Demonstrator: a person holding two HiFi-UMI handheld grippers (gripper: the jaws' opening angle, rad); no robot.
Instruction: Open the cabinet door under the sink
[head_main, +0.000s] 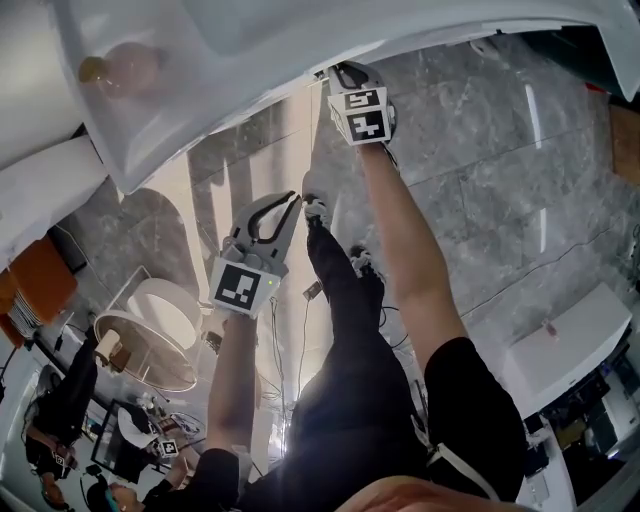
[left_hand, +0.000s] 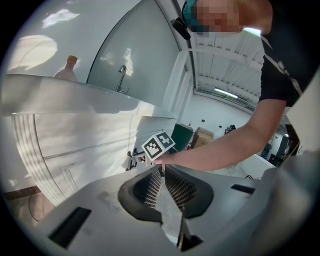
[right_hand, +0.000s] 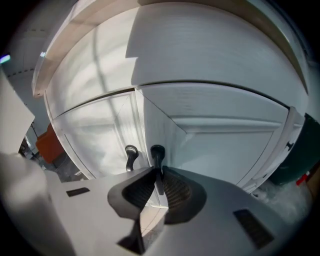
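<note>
The right gripper (right_hand: 158, 172) is pinching the dark handle (right_hand: 157, 154) of the cabinet door (right_hand: 225, 145). Its two ribbed pads are closing tight on the handle's slim bar. The handle's rounded, glossy top is sticking up just beyond the fingertips. The door is spreading out beyond and to the right of those fingers. It is white and smooth, with a recessed panel framed by a bevelled moulding. A second handle (right_hand: 131, 156), curved and dark like the first, is sitting just left of the fingertips on the neighbouring door (right_hand: 95, 135), and nothing is touching it. The white sink (left_hand: 75, 92) is overhanging both doors from above.

The left gripper (left_hand: 162, 170) is hanging well apart from the cabinet. Its fingers are lying shut against each other with nothing between them. Their pads are showing a fine cross-hatched mesh set in black rubber on a matt grey body. Past its fingertips, the right gripper's marker cube (left_hand: 159, 145) and the person's bare forearm (left_hand: 220, 147) are reaching toward the cabinet. On the sink a pale bottle (left_hand: 67, 71) and a curved metal faucet (left_hand: 120, 77) are standing.
</note>
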